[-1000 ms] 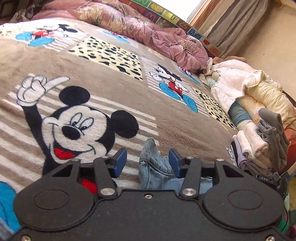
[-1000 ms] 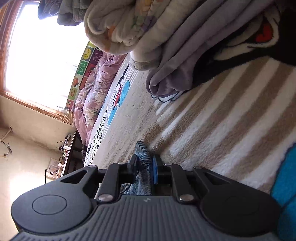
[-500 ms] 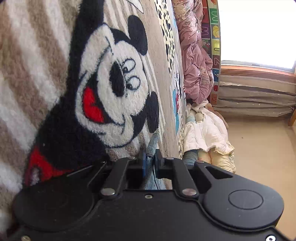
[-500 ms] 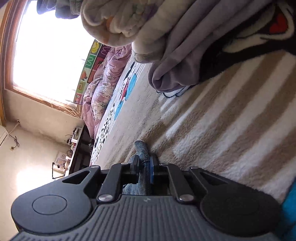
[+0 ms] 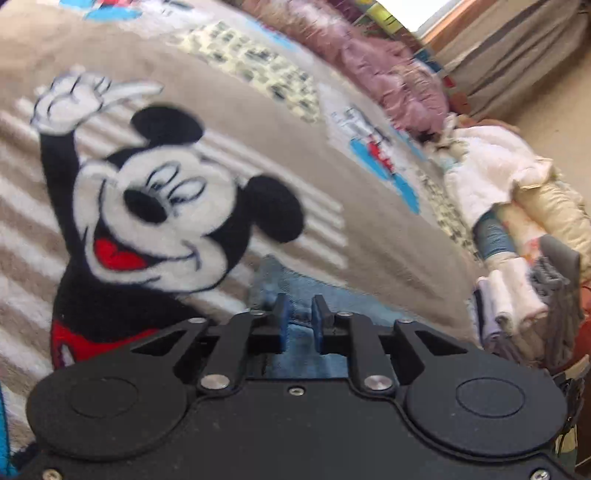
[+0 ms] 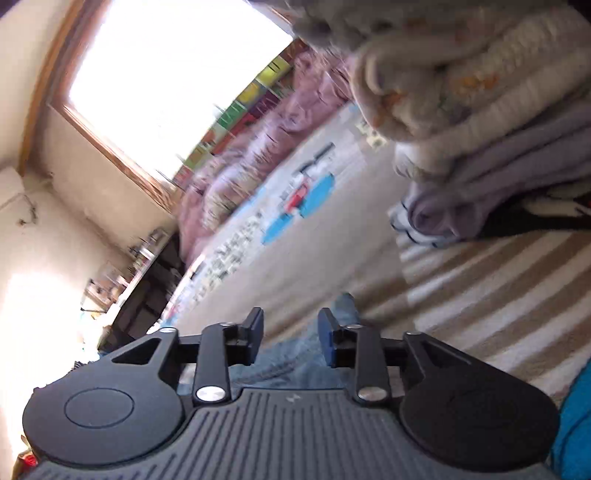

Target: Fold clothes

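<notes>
- Left claw [image 5: 298,317]: narrow gap, apparently pinching denim garment [image 5: 295,291] on bed blanket [image 5: 280,147].
- Right claw [image 6: 291,334]: spread over denim, gripping nothing.
- Best: regrip right, keep edges level, fold flat.

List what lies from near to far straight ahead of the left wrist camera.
Left claw → denim garment → Mickey blanket → pink quilt → window.
</notes>
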Demonstrator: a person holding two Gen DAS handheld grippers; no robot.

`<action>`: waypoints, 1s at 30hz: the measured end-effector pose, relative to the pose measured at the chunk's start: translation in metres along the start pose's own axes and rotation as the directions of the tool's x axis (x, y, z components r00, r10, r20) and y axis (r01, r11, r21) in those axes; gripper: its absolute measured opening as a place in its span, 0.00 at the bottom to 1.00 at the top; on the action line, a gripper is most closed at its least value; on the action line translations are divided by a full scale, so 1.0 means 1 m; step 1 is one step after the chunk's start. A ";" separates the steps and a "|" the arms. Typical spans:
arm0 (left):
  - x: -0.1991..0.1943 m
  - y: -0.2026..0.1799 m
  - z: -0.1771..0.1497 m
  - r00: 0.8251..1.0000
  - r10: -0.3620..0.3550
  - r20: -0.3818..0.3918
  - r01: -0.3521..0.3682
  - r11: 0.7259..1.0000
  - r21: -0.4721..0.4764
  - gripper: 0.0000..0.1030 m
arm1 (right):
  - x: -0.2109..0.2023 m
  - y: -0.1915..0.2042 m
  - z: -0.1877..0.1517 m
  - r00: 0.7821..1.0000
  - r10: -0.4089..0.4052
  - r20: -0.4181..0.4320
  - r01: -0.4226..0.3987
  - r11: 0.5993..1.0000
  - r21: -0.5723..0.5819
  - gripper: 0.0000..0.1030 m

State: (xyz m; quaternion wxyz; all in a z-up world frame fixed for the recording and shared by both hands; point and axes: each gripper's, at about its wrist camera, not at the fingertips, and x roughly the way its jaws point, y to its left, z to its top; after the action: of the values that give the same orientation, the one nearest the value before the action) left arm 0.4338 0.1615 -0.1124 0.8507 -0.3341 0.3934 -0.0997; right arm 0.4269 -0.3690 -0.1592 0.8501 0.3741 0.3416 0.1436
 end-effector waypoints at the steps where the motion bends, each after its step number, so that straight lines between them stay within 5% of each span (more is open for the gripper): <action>1: 0.005 0.013 0.002 1.000 -0.031 -0.002 0.031 0.996 -0.083 0.06 | 0.007 -0.011 0.000 1.000 -0.010 -0.023 0.012 0.998 0.064 0.00; 5: -0.022 0.027 0.002 0.997 -0.055 0.060 0.066 0.978 -0.200 0.05 | 0.001 -0.020 0.005 0.998 0.022 -0.058 -0.015 0.992 0.127 0.00; 6: -0.032 0.027 0.000 0.995 -0.053 0.079 0.069 0.975 -0.209 0.21 | -0.004 -0.017 0.005 0.998 0.025 -0.051 -0.018 0.991 0.134 0.00; 8: -0.062 0.019 -0.007 0.994 -0.047 0.102 0.065 0.982 -0.177 0.26 | -0.021 -0.009 0.001 0.999 0.023 -0.026 -0.020 0.992 0.126 0.25; 10: -0.090 0.005 -0.021 0.992 -0.044 0.122 0.060 0.990 -0.130 0.26 | -0.047 0.002 -0.009 1.000 0.018 0.009 -0.019 0.994 0.104 0.39; 15: -0.152 -0.045 -0.090 0.987 -0.005 0.162 -0.003 0.999 0.051 0.45 | -0.122 0.028 -0.043 0.994 0.060 0.087 -0.065 0.996 0.053 0.39; 19: -0.175 -0.089 -0.168 0.988 0.015 0.153 -0.045 0.979 0.197 0.45 | -0.192 0.047 -0.090 0.985 0.054 0.163 -0.045 0.997 -0.061 0.42; 22: -0.180 -0.128 -0.231 0.988 0.031 0.151 -0.088 0.918 0.387 0.45 | -0.226 0.051 -0.135 0.981 0.028 0.191 -0.001 0.990 -0.141 0.42; 25: -0.174 -0.162 -0.300 0.982 0.068 0.178 -0.165 0.773 0.612 0.45 | -0.252 0.053 -0.182 0.977 0.010 0.211 0.037 0.975 -0.219 0.42; 27: -0.158 -0.160 -0.329 0.983 0.119 0.138 -0.181 0.722 0.668 0.45 | -0.258 0.057 -0.206 0.981 -0.009 0.194 0.067 0.954 -0.293 0.42; 29: -0.141 -0.157 -0.357 0.980 0.172 0.101 -0.191 0.666 0.721 0.45 | -0.249 0.068 -0.221 0.979 -0.119 0.163 0.180 0.883 -0.433 0.44; 30: -0.135 -0.156 -0.370 0.977 0.189 0.095 -0.196 0.641 0.742 0.45 | -0.237 0.073 -0.230 0.952 -0.262 0.157 0.305 0.788 -0.534 0.45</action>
State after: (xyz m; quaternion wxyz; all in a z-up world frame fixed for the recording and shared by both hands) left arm 0.0856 -0.0794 -0.1037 0.9200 0.0875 0.3472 -0.1596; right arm 0.0978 -0.3141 -0.1050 0.9456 0.0621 0.3057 0.0926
